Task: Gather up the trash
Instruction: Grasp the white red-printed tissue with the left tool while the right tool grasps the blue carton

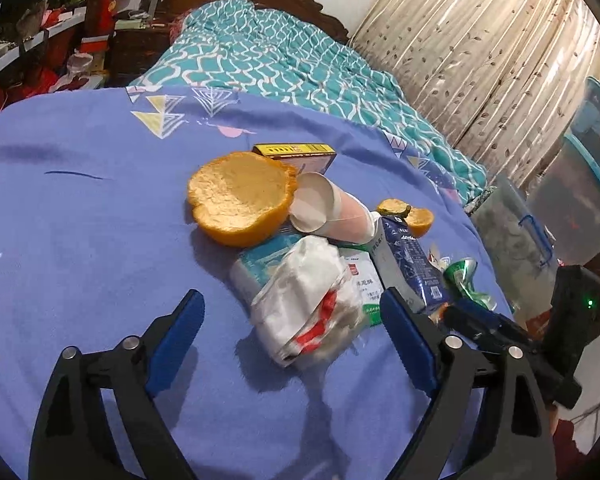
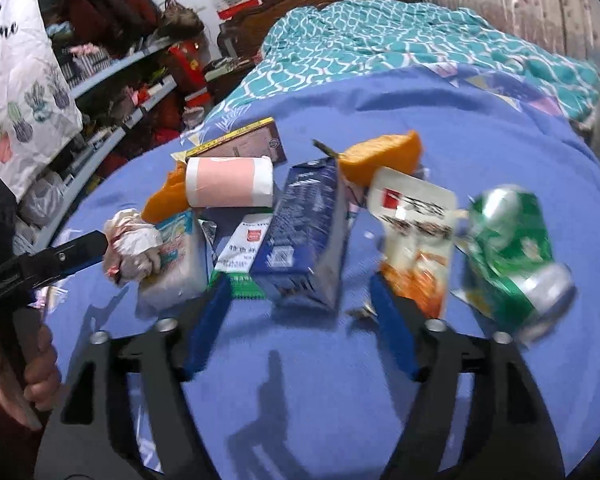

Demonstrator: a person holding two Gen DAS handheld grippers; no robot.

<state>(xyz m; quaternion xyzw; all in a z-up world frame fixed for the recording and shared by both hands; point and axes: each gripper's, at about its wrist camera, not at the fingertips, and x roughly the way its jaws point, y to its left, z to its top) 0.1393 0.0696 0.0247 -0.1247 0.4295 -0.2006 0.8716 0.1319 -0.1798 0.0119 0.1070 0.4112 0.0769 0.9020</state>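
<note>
A: Nearest first. Left gripper: fingers spread wide, nothing between the pads. The crumpled white wrapper lies on the purple sheet in the gap between them, not touching either pad.

B: Right gripper: also spread, empty. The dark blue carton lies just ahead of its gap, on its side.

A: Beside the carton?

B: Right of it a white and orange snack packet, then a crushed green can, blurred, so its exact pose is unclear. Left of it a tissue pack under the wrapper.

A: Behind those, a pink and white paper cup lies on its side, touching a large orange peel, hollow side up. A smaller peel piece sits beyond the carton.

B: Farthest in the pile: a flat box with a yellow edge. Behind it, the teal patterned quilt.
</note>
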